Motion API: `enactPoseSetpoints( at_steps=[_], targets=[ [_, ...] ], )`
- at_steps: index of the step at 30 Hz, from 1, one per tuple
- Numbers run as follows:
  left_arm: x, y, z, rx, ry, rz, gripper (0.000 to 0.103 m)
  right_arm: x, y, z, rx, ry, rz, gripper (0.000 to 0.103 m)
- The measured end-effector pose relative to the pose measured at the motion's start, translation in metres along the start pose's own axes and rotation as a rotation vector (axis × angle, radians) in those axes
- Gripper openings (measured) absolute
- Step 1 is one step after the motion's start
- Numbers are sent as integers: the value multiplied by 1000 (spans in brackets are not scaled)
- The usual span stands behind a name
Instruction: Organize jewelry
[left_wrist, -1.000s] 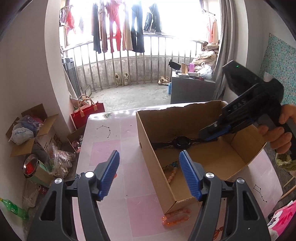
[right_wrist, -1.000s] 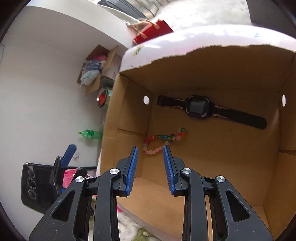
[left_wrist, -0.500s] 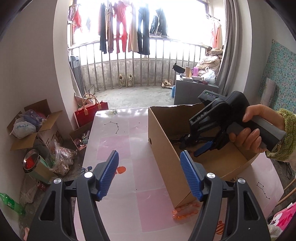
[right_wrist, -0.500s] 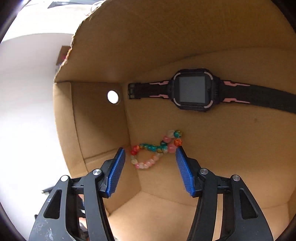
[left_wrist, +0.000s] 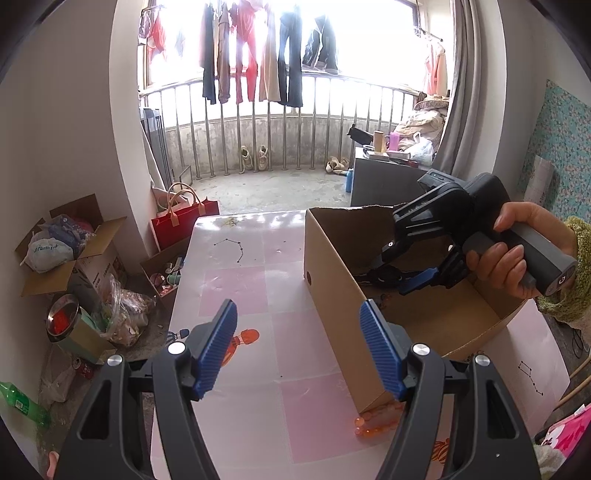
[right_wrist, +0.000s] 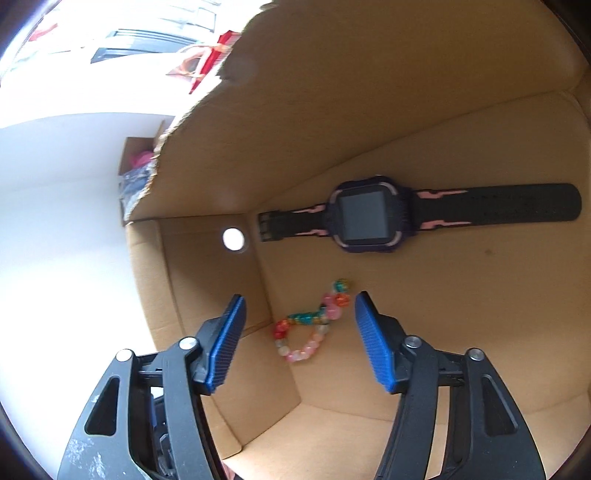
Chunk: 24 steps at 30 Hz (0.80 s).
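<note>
An open cardboard box stands on the pink-and-white table. On its floor lie a black-and-pink watch and a multicoloured bead bracelet. My right gripper reaches down into the box. Its jaws are opening, the bracelet lies loose between them on the box floor, and neither pad touches it. A hand holds that gripper above the watch. My left gripper hovers open over the table beside the box, with nothing between its fingers. An orange bead bracelet lies at the box's near corner.
The box's side wall with a round hole stands close to my right gripper's left finger. Left of the table the floor holds cardboard boxes, bags and a red tote. A balcony railing with hanging clothes is beyond.
My right gripper has sunk into the box and rolled, and its jaws have spread wide around the bead bracelet. The left gripper has hardly moved and stays open.
</note>
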<state>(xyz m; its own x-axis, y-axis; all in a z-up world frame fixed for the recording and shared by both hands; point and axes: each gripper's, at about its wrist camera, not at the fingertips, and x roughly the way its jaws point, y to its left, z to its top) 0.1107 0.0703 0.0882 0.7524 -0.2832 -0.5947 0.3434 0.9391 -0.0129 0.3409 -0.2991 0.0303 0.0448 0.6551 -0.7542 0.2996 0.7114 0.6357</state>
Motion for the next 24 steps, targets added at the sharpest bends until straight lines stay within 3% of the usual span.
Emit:
enactPoseSetpoints(
  at_steps=[4,9,17,21,24],
  targets=[
    [0,-4,1,2,0,-4,67,14,-8,5,44,49,23,60],
    [-3,-2,1,4,-3,0,67,12,7,13,2,-4,212,60],
    [-3,3,0,-11,6,9,67,9,13,20,-37,-29,180,60],
    [-8,4,-3,-4,6,26,71,-31,17,-4,-111,-101,191,60],
    [-13,4,-10,0,8,37,76,-82,17,-43,-213,-227,217,60]
  ],
)
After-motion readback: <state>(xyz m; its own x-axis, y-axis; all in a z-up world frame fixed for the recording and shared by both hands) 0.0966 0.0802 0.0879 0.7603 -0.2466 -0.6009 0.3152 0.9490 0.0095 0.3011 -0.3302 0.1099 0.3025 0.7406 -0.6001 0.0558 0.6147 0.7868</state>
